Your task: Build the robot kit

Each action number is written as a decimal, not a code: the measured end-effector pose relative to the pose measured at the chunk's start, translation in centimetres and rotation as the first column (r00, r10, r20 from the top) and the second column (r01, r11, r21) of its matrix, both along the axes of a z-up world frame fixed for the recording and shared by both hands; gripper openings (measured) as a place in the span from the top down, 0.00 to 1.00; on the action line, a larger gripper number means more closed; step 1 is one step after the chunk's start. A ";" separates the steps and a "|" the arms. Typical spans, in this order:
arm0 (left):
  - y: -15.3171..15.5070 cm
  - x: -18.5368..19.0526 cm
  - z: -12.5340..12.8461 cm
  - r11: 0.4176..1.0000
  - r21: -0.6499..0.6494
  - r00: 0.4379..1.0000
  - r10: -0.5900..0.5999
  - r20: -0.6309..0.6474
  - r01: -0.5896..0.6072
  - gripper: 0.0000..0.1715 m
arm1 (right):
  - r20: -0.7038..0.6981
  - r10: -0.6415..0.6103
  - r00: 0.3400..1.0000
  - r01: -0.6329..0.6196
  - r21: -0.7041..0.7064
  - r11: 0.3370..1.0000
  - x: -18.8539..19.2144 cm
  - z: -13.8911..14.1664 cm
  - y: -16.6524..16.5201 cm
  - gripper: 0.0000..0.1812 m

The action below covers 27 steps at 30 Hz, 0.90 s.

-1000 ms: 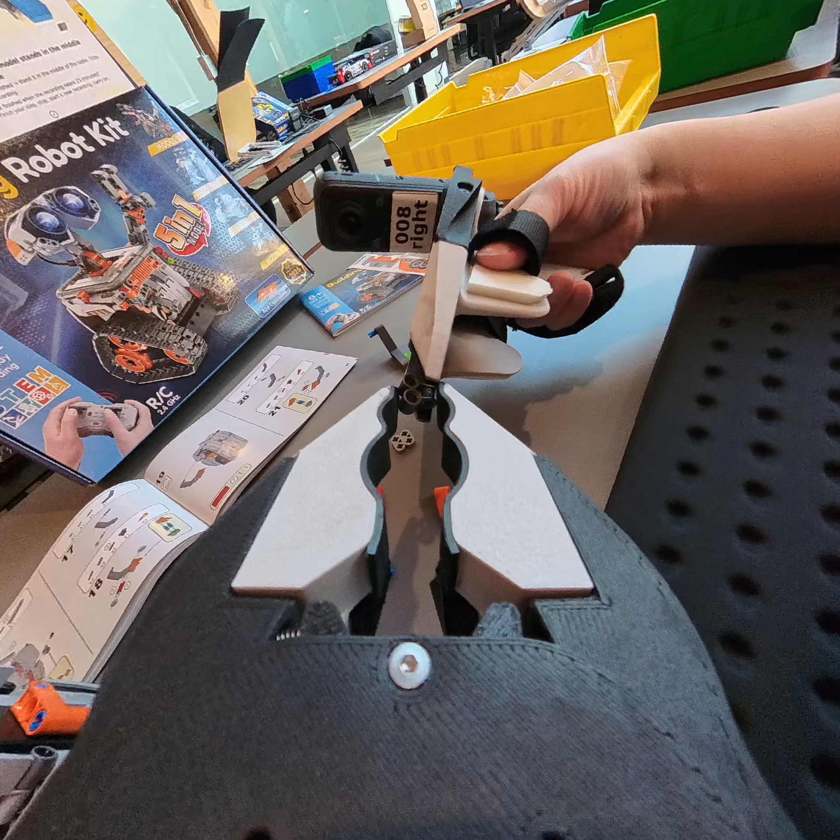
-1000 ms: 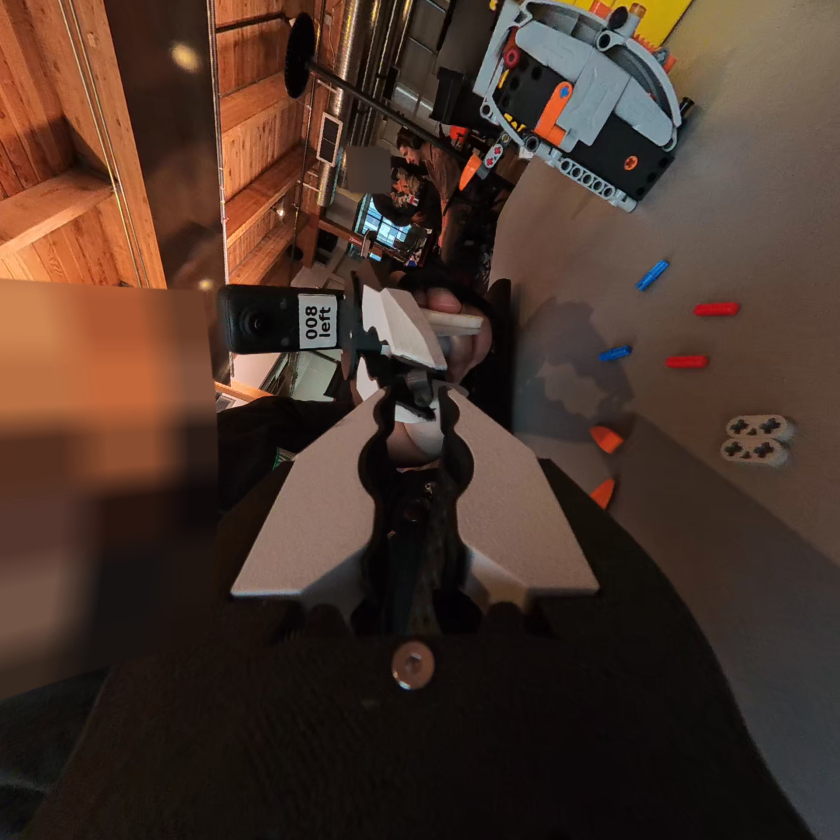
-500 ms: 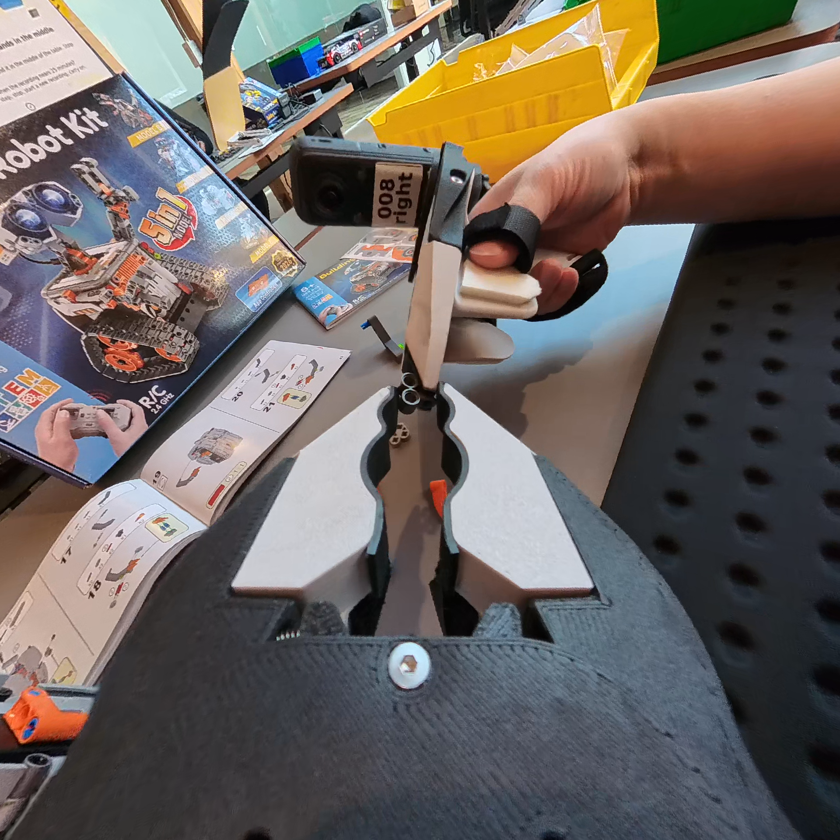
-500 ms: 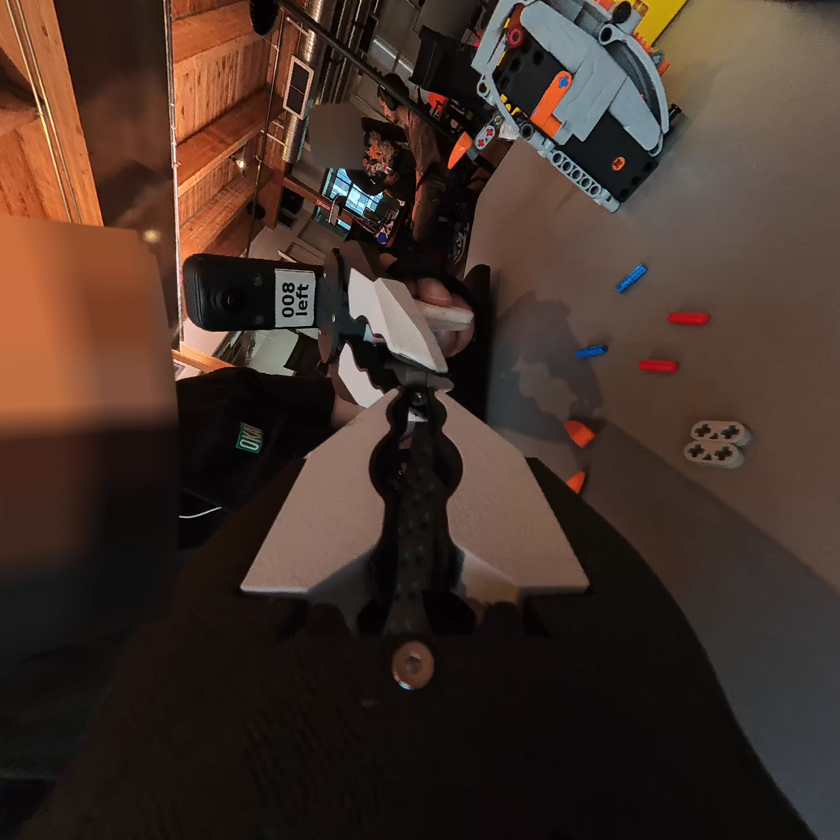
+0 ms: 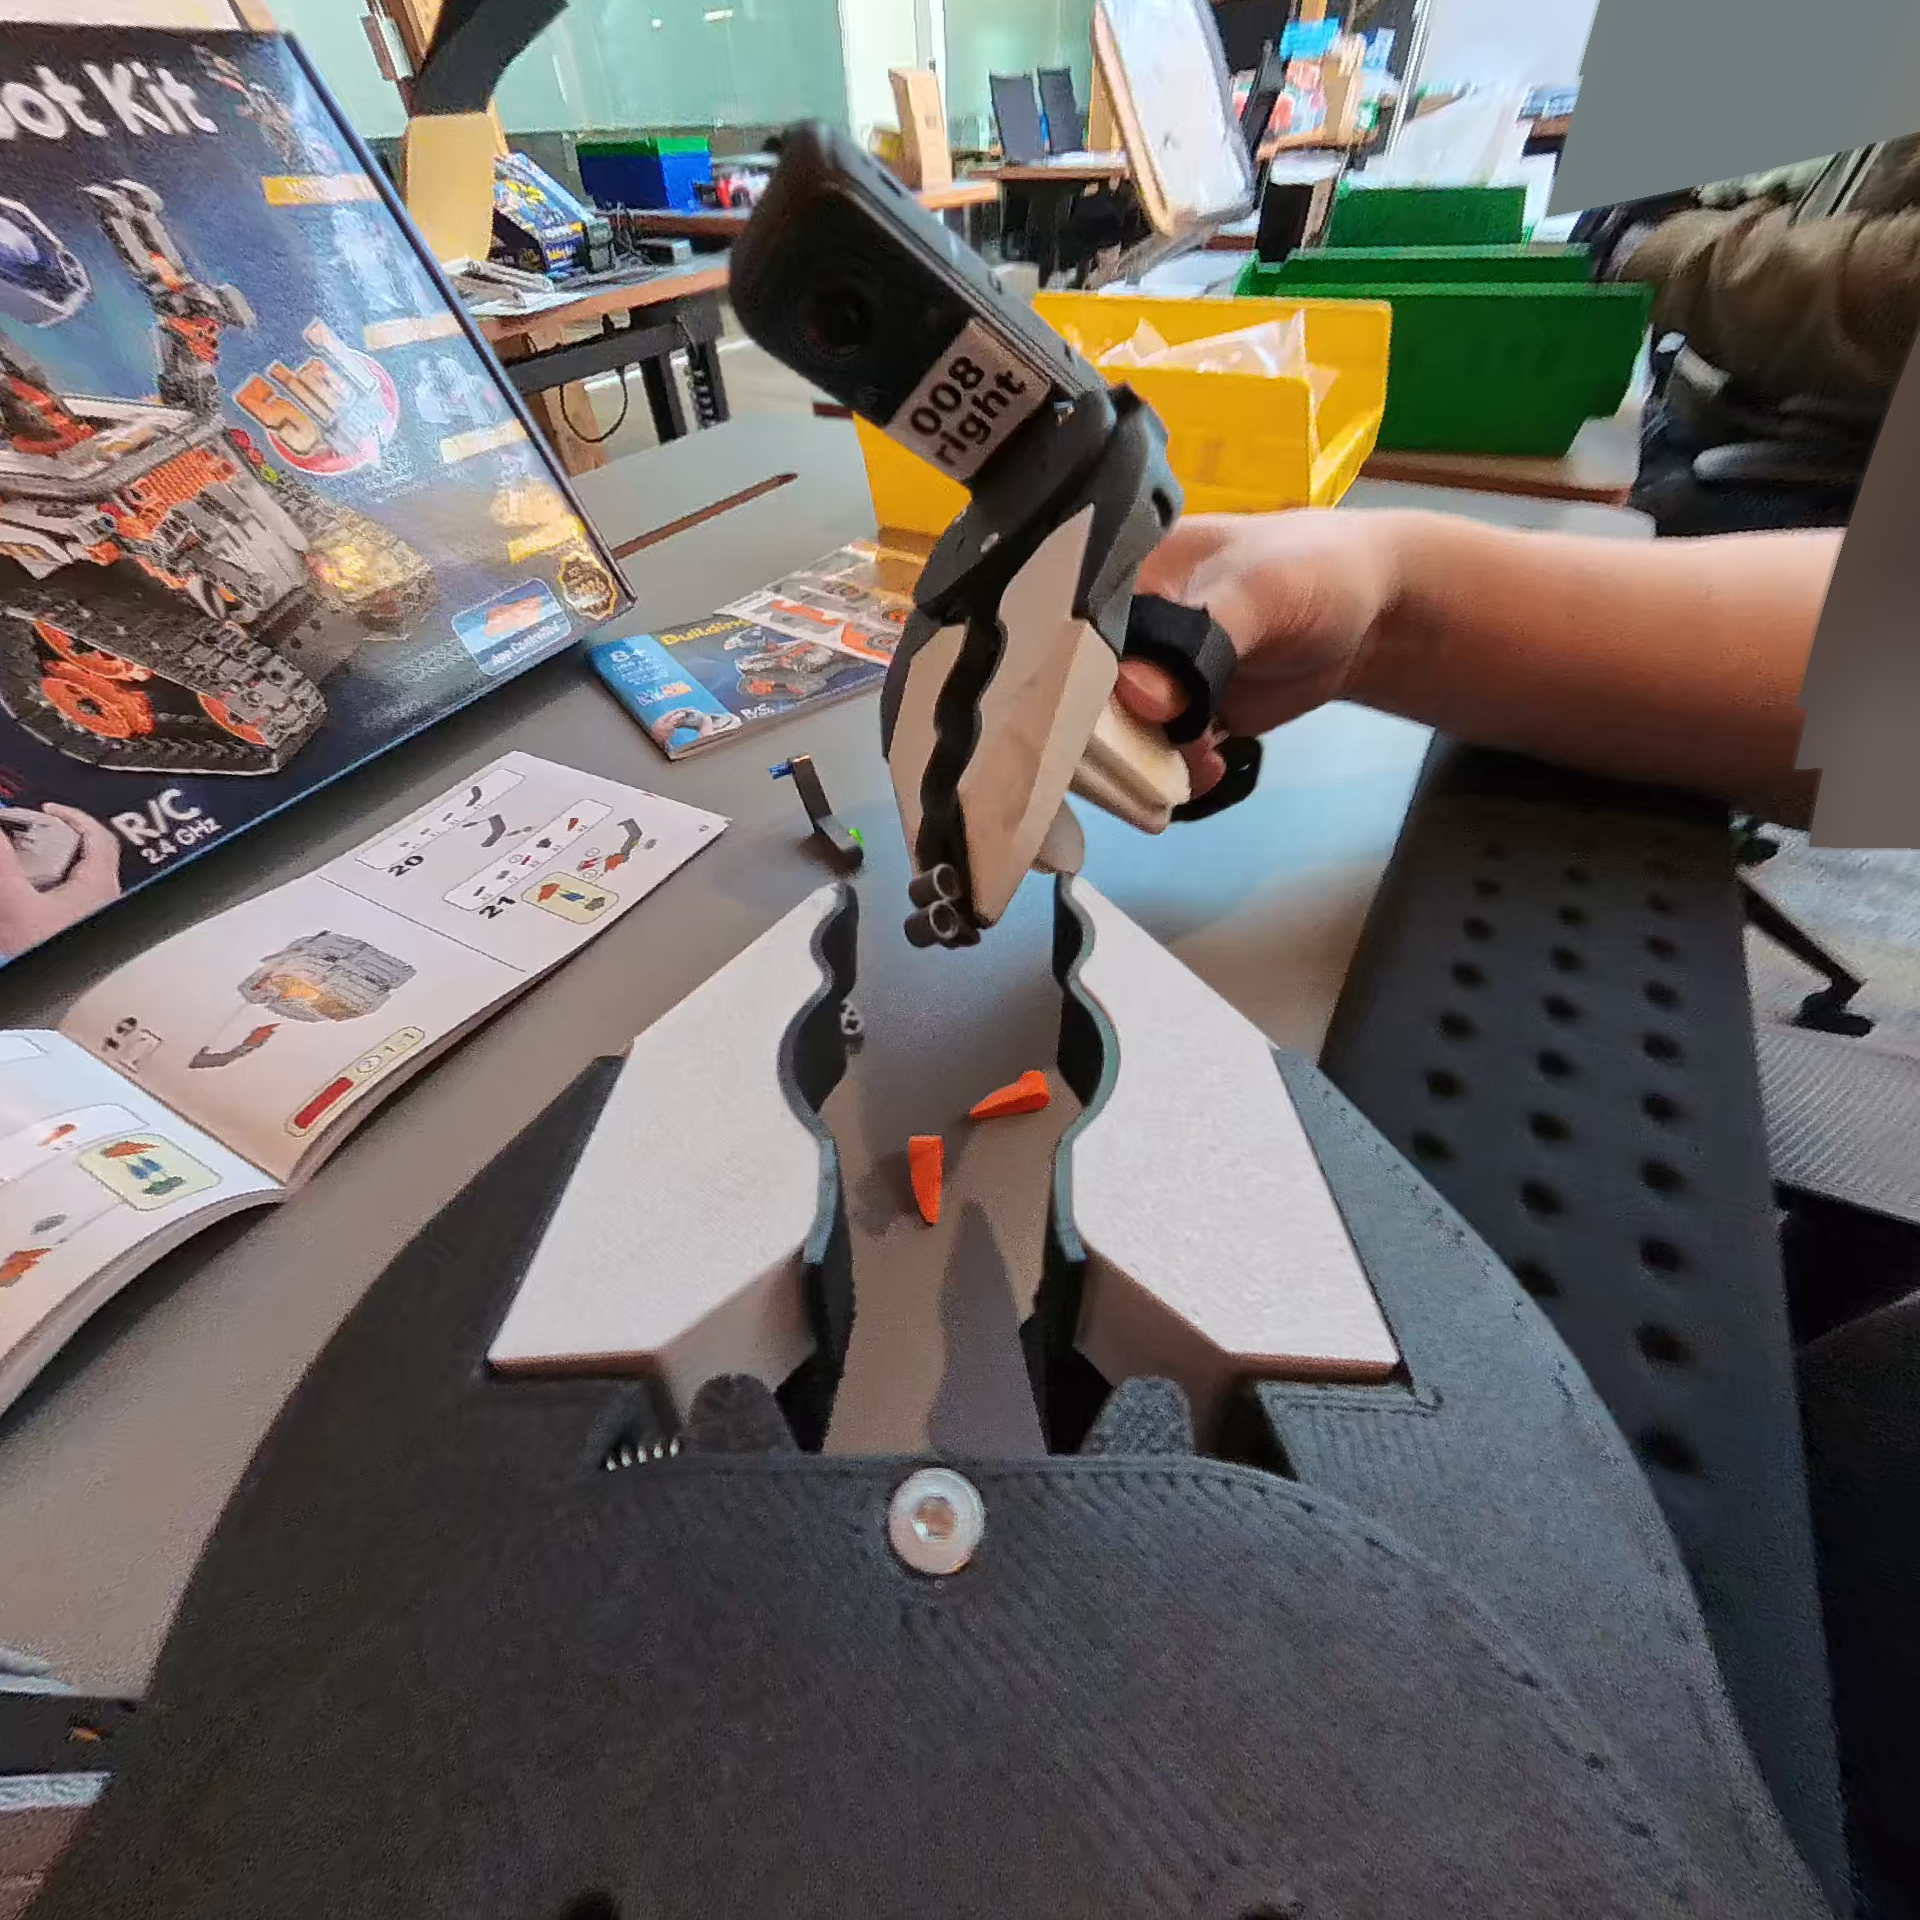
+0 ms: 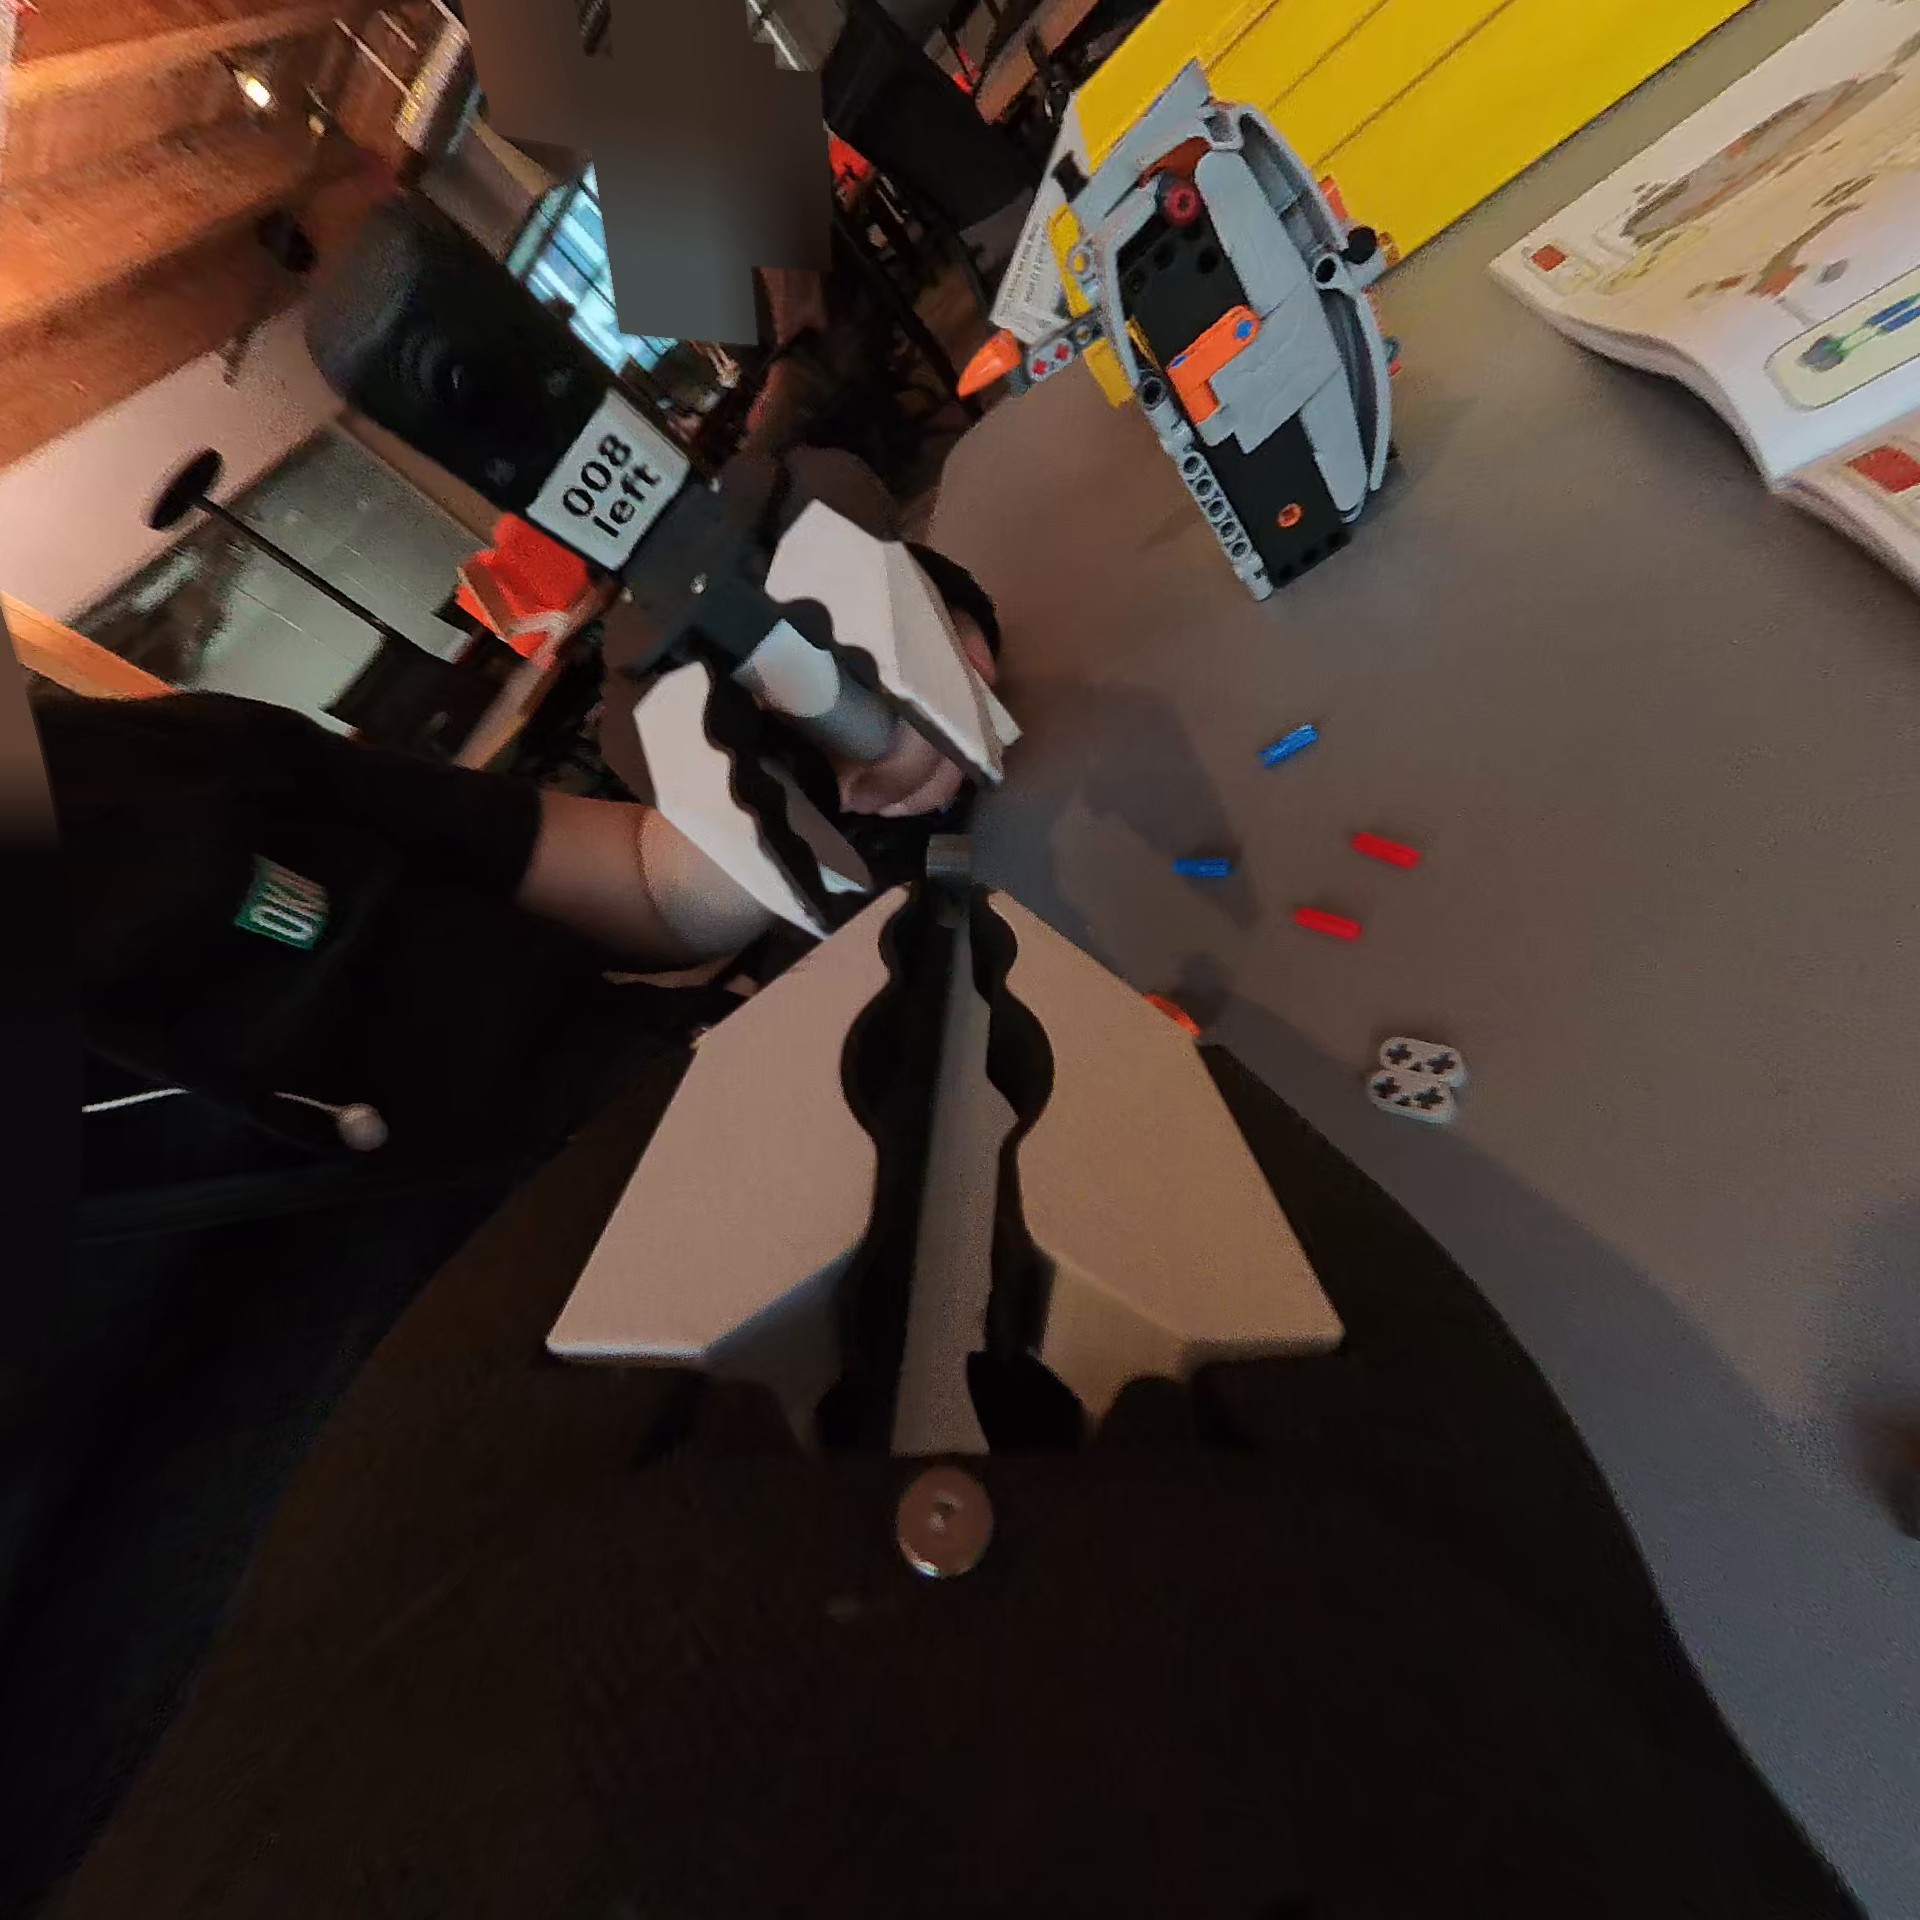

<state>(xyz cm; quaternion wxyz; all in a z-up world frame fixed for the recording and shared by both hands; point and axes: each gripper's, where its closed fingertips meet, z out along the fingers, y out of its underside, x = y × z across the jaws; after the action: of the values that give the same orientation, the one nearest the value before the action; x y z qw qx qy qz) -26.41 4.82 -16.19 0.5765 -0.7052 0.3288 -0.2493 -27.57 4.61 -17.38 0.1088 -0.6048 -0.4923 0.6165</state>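
Note:
My right gripper is shut on a small dark grey connector with two round holes. In the left wrist view it hangs tip-down from a hand and holds the connector just above the table. My left gripper is open and empty, its tips on either side of and just below the connector. Two orange cone pieces lie on the table between its fingers. In the right wrist view the left gripper is open, with its tips close to mine.
A robot kit box, an open instruction booklet and a small booklet lie left. Yellow and green bins stand behind; a black perforated mat lies right. A part-built model, blue and red pins and grey pieces lie nearby. My two grippers' fingertips are within a few centimetres of each other. The part-built model is about 15 centimeters from both grippers' fingertips.
My left gripper has opened wider and let go of the connector. The right gripper has tilted and lifted slightly, keeping the connector. Both views have swung round.

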 end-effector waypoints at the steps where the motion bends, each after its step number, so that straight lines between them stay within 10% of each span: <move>1: 0.0 -0.2 0.3 1.000 -0.010 0.999 -0.005 0.032 0.005 0.80 | 0.006 -0.012 1.000 0.011 0.068 0.998 0.1 -0.3 0.4 0.96; 10: 0.1 -0.8 0.6 0.994 -0.099 0.987 -0.022 0.157 0.038 0.83 | -0.026 -0.033 0.999 0.042 0.594 0.803 0.7 -1.0 2.0 0.96; 21: 0.6 -1.6 0.4 0.967 -0.238 0.948 -0.013 0.319 0.093 0.83 | -0.139 0.024 0.990 0.138 0.990 0.038 0.0 0.6 1.7 0.96; 27: 0.6 -1.5 0.4 0.942 -0.294 0.918 -0.034 0.396 0.162 0.82 | -0.135 0.036 0.990 0.140 0.972 -0.187 -0.5 0.9 1.3 0.96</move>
<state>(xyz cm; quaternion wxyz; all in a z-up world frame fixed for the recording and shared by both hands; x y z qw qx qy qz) -27.93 5.40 -15.78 0.4940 -0.7091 0.1992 -0.4620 -28.04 5.88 -16.43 0.5876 -0.2852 -0.7560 0.0427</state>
